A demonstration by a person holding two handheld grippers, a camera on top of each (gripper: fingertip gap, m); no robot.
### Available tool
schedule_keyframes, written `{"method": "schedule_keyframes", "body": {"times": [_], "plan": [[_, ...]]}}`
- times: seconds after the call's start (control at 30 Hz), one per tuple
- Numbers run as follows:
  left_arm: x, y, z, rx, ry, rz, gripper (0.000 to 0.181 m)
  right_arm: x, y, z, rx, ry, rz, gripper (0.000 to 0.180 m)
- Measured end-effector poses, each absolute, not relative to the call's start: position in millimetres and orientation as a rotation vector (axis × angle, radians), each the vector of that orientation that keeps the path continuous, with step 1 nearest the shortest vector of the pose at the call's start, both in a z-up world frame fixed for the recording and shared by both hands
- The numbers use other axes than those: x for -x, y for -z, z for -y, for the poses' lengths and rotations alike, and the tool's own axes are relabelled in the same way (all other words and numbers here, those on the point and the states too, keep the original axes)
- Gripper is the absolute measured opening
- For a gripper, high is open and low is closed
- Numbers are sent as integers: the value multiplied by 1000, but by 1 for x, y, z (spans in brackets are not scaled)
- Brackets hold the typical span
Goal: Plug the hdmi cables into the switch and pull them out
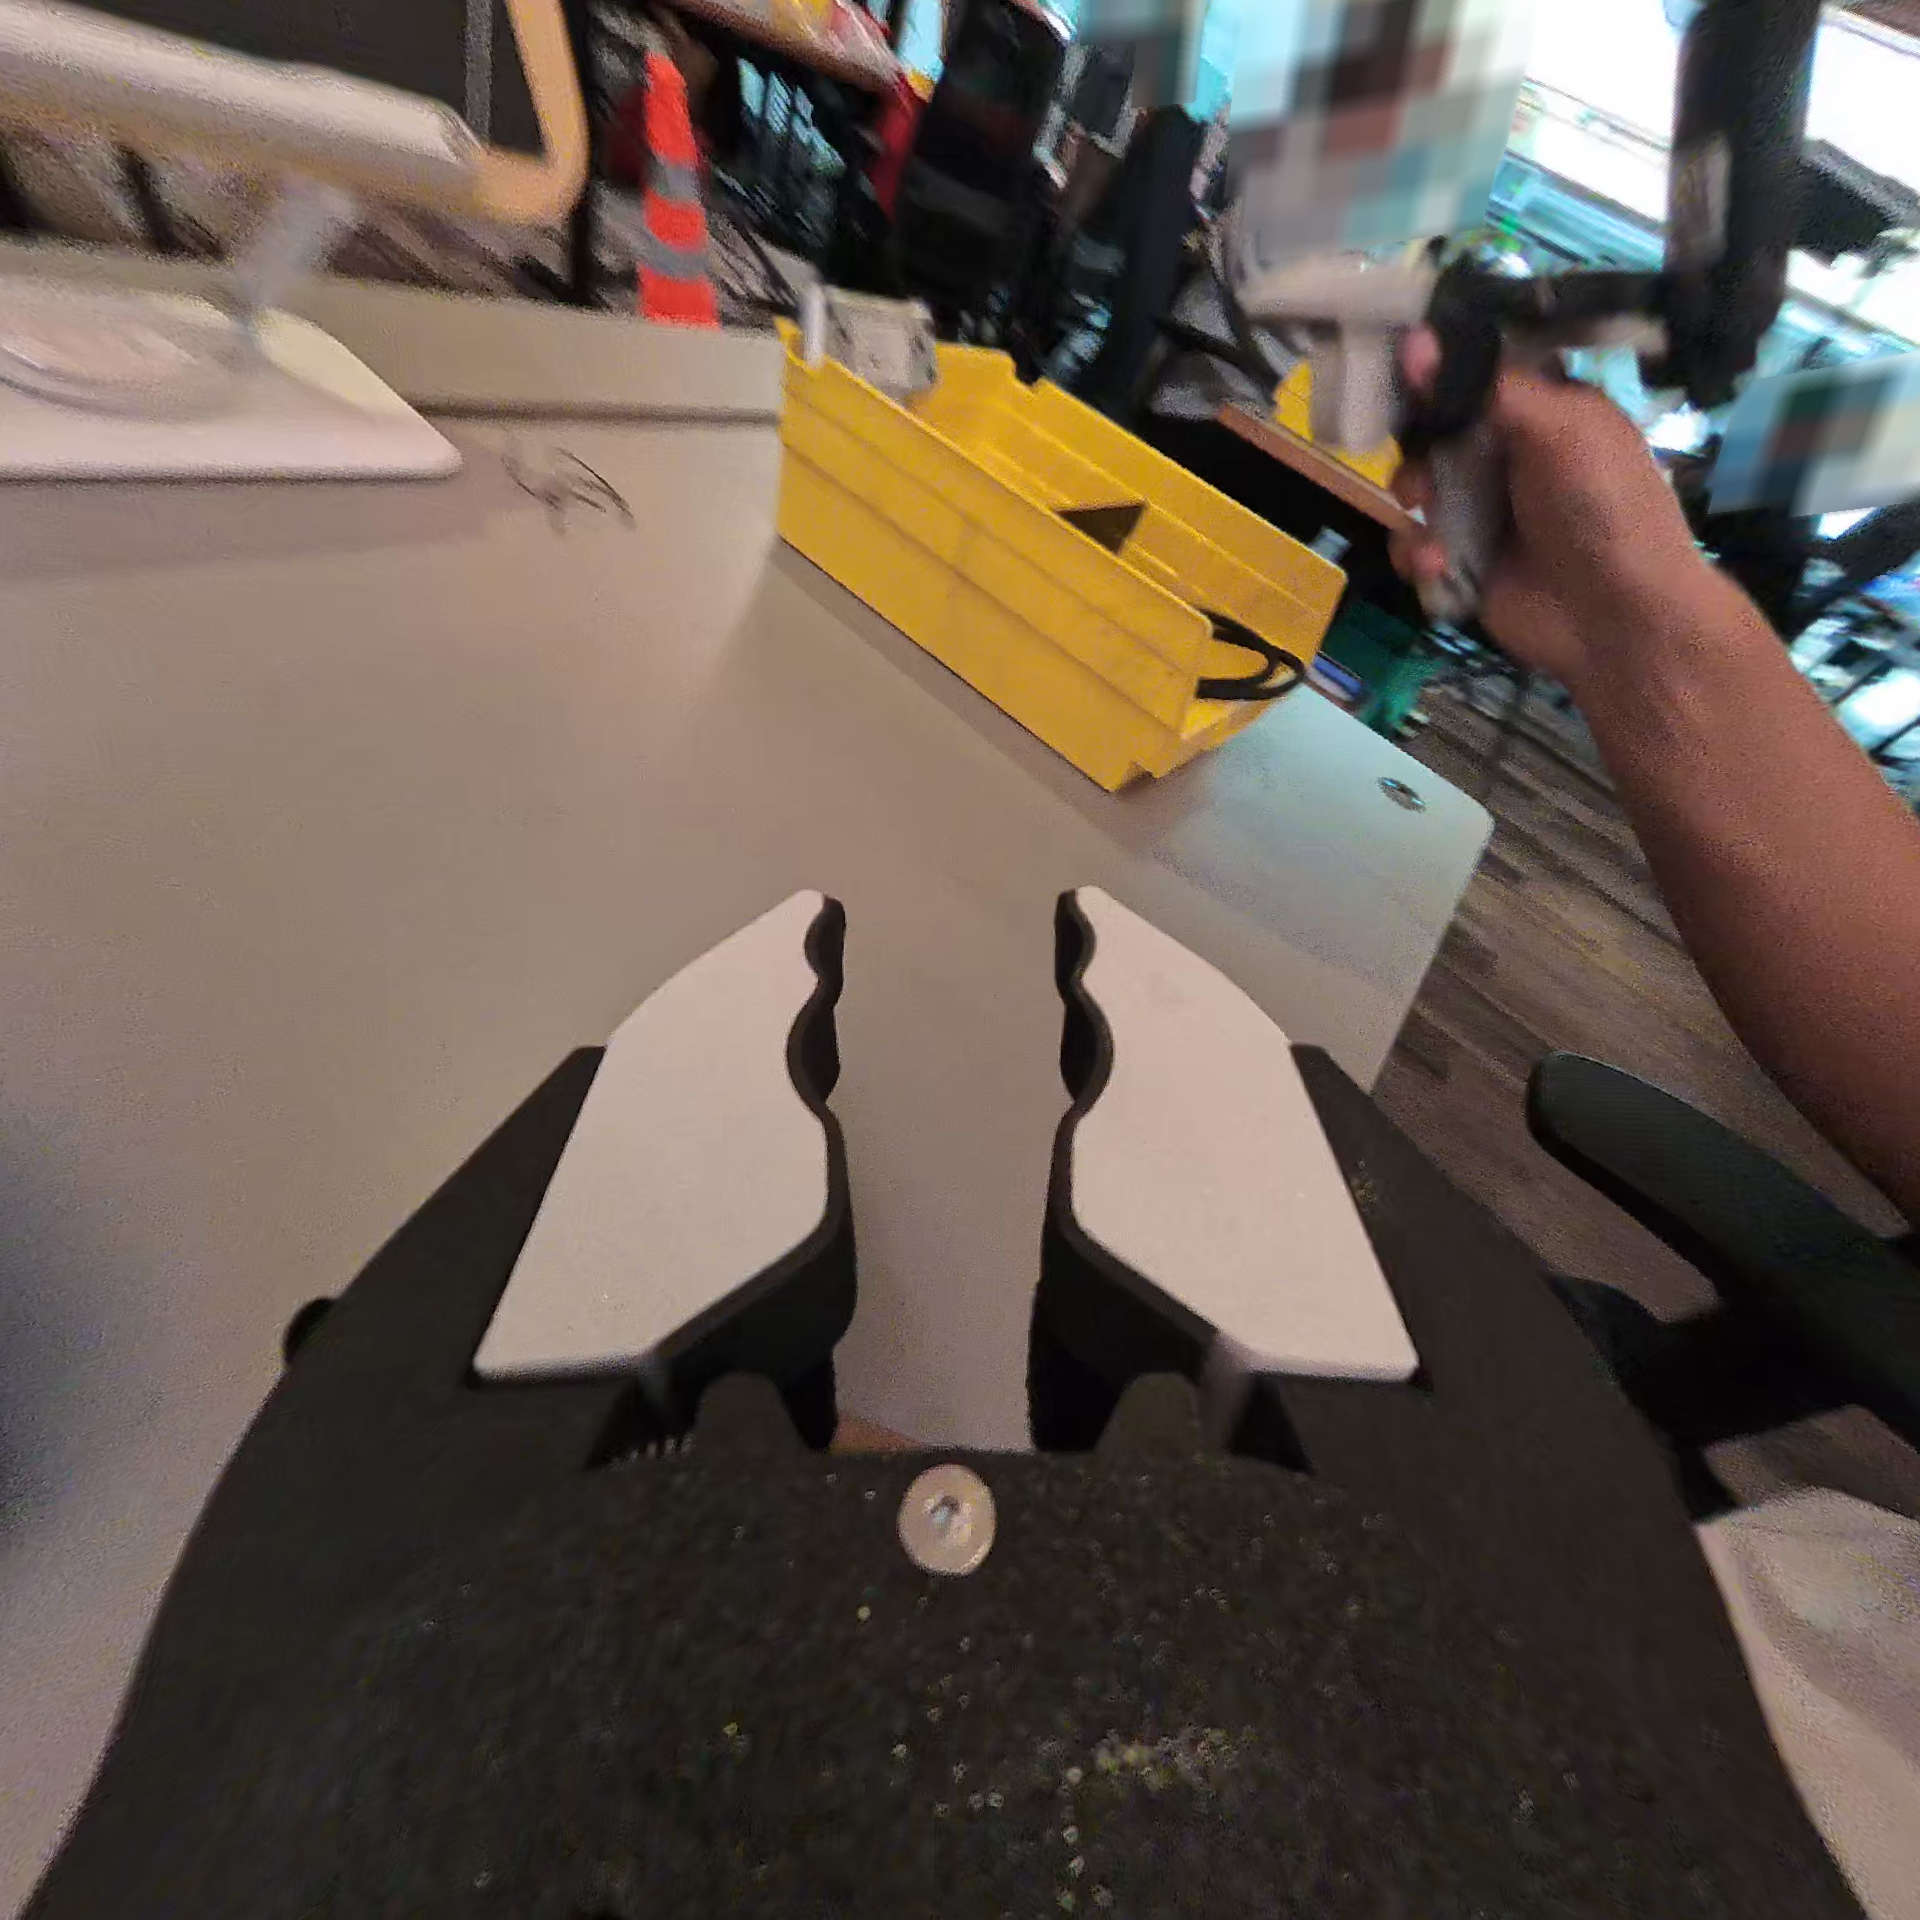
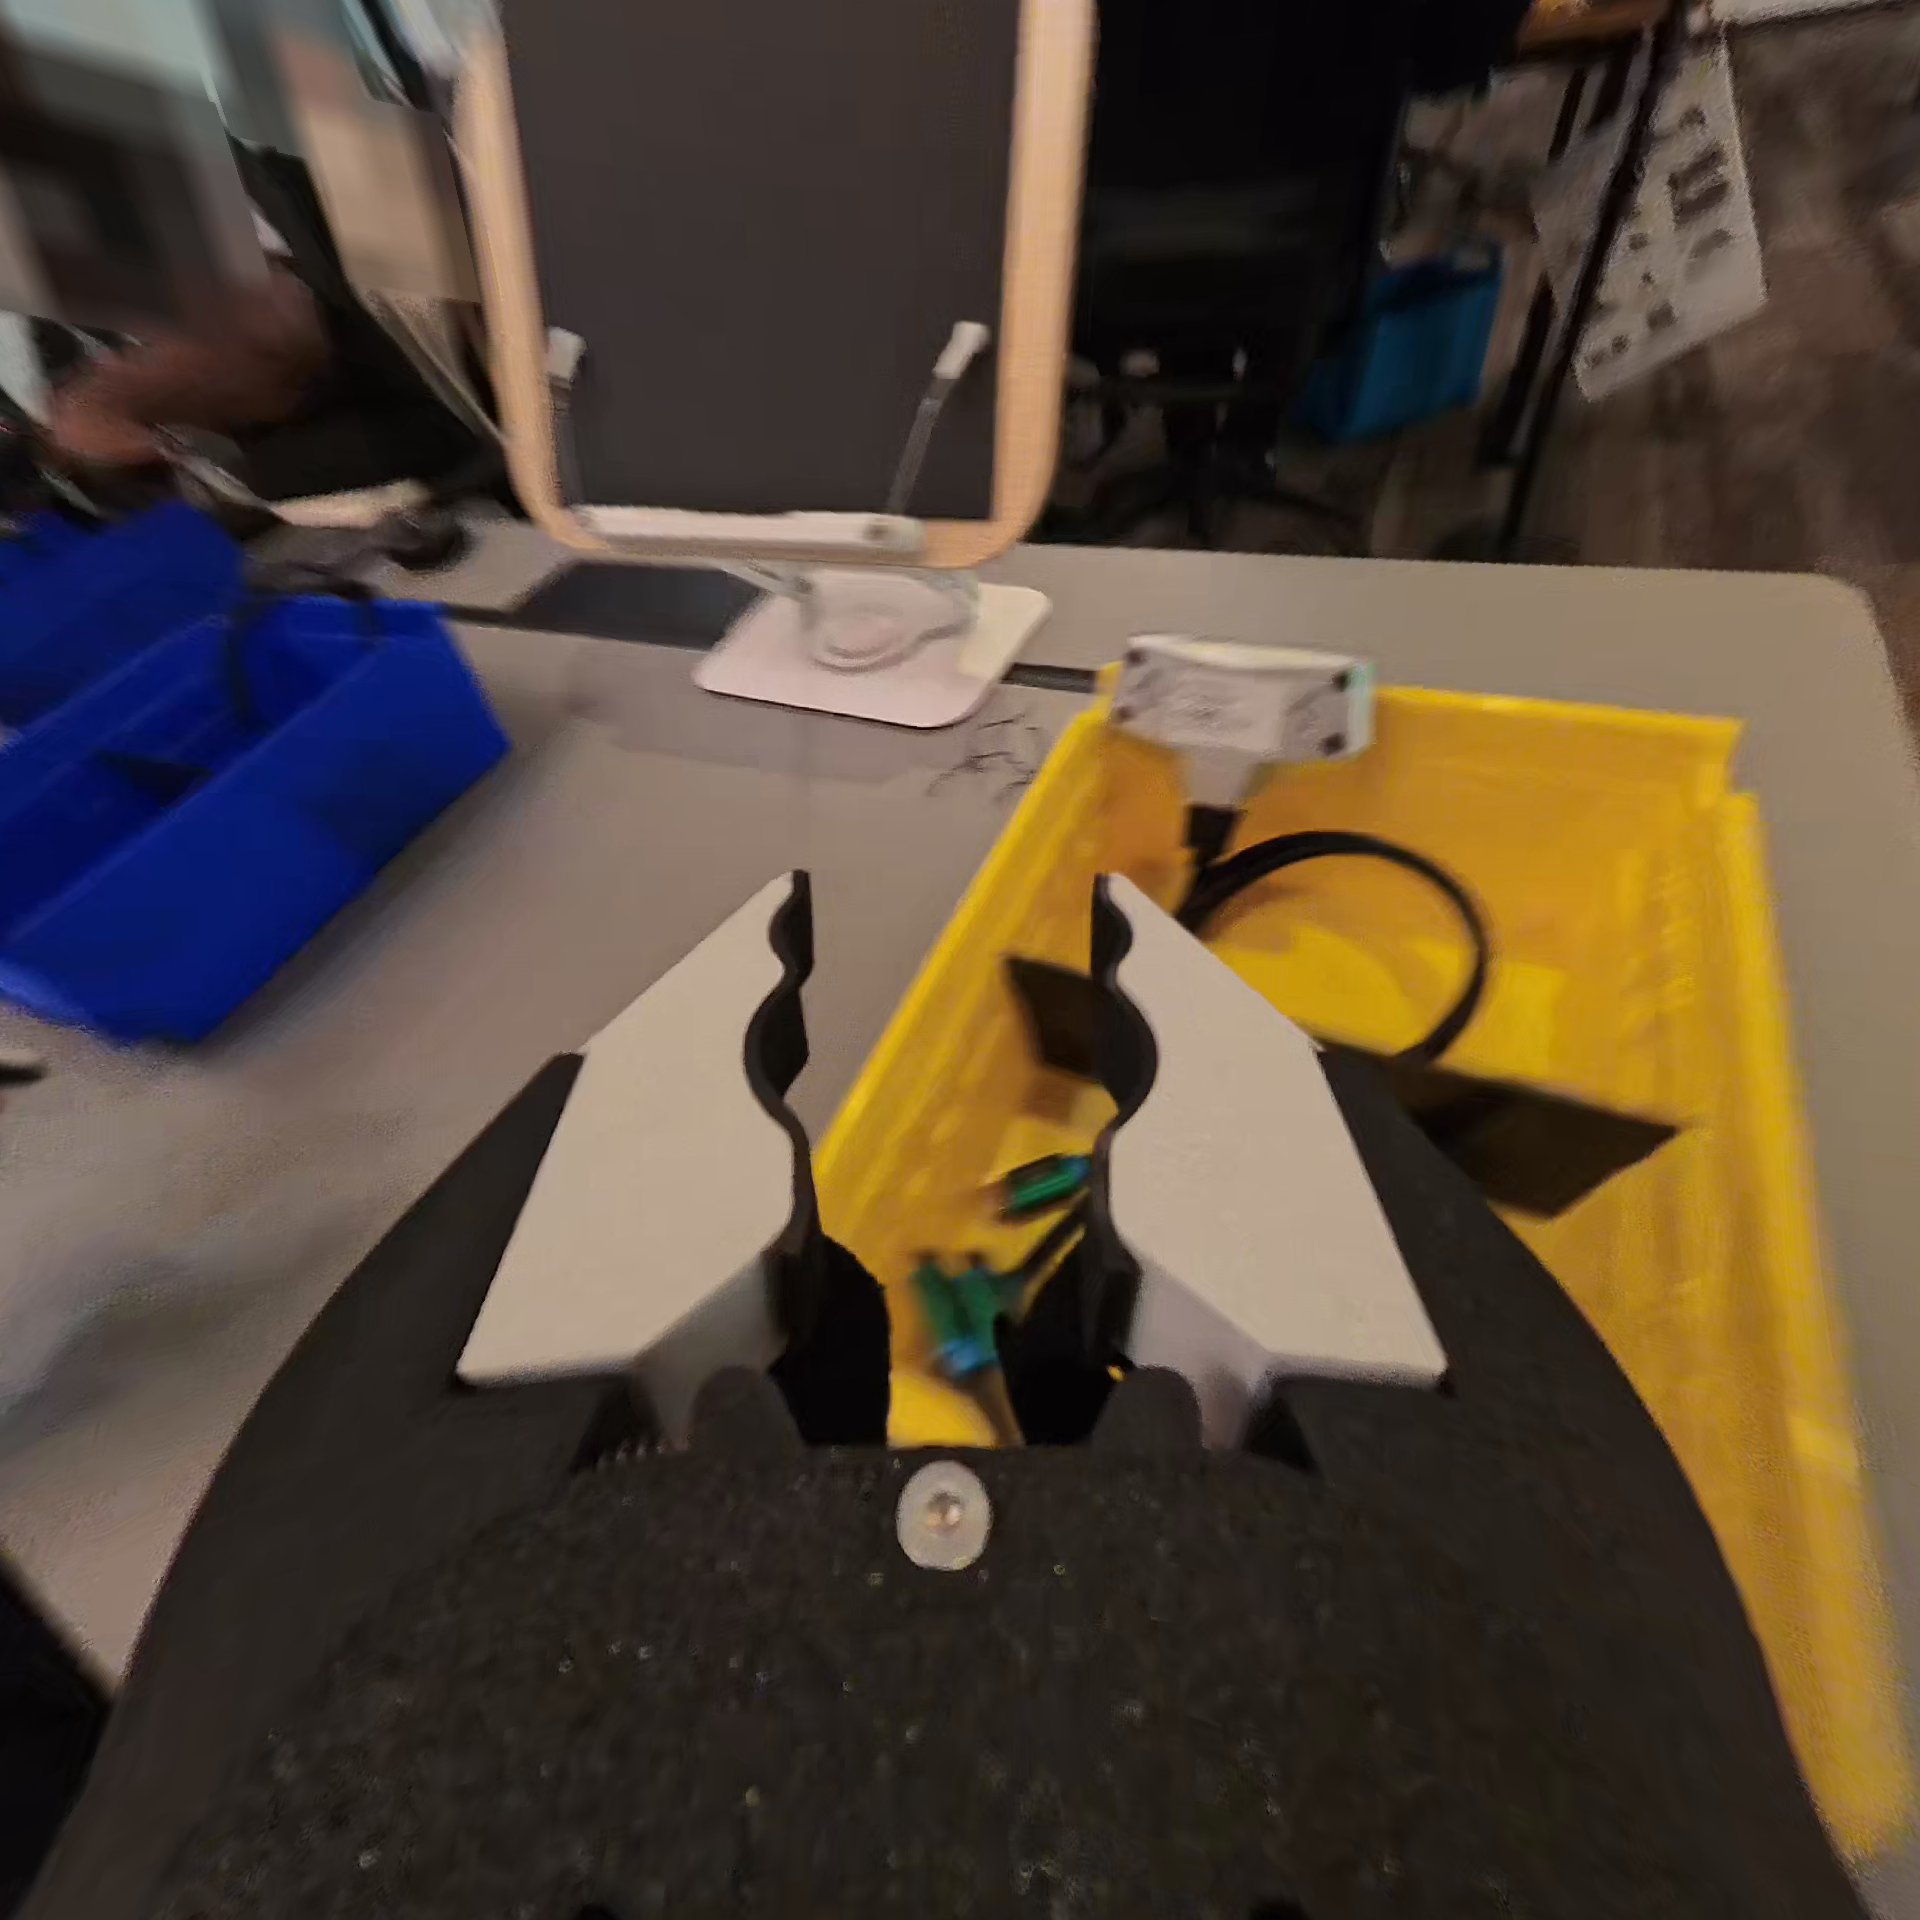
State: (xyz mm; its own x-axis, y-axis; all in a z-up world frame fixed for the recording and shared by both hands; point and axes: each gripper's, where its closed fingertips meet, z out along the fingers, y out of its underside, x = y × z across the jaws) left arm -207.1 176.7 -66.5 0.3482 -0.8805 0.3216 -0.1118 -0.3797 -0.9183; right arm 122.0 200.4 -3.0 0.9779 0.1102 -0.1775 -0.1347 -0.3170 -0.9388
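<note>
A white switch box (image 2: 1242,698) rests on the far left rim of a yellow bin (image 2: 1621,935); it also shows in the left wrist view (image 1: 871,335). A black cable (image 2: 1382,883) loops inside the bin, and green-ended plugs (image 2: 961,1299) lie at the bin's near end. My right gripper (image 2: 951,904) is open and empty, hovering above the bin's near left wall. My left gripper (image 1: 951,914) is open and empty above the bare grey table (image 1: 364,779), left of the bin (image 1: 997,582). The right hand and gripper handle (image 1: 1455,468) show beyond the bin.
A blue bin (image 2: 208,790) stands at the left of the table. A white stand base (image 2: 883,649) with a wood-framed dark panel (image 2: 769,260) stands at the back. The table's right edge (image 1: 1444,914) drops to the floor beside a black chair (image 1: 1714,1226). Tip to tip, the grippers are about 35 cm apart.
</note>
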Motion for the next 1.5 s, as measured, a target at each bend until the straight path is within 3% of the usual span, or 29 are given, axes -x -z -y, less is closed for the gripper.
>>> {"method": "schedule_keyframes", "body": {"times": [0.03, 0.27, 0.47, 0.67, 0.8, 1.0, 1.23, 1.5], "plan": [[223, 61, -175, 1739, 1072, -859, 39, -100, 10, -180, 1814, -310, -35, 52], [362, 83, -179, 1789, 738, -568, 41, -17, 90, -75, 1746, -373, -148, 46], [409, 94, -205, 1850, 699, -420, 42, -26, 93, -77, 1806, -265, -51, 44], [393, 100, -198, 1897, 923, -415, 45, -22, 102, -78, 1823, -293, -60, 40], [377, 76, -204, 1855, 1091, -487, 49, -24, 102, -79, 1823, -318, -68, 38], [361, 50, -298, 2062, 918, -791, 62, -14, 107, -84, 1824, -458, -95, 39], [340, 82, -438, 2345, 828, -1179, 64, -16, 113, -87, 1841, -504, -121, 38], [313, 139, -469, 2573, 942, -1415, 85, -21, 124, -95, 1864, -603, -183, 39]]}}
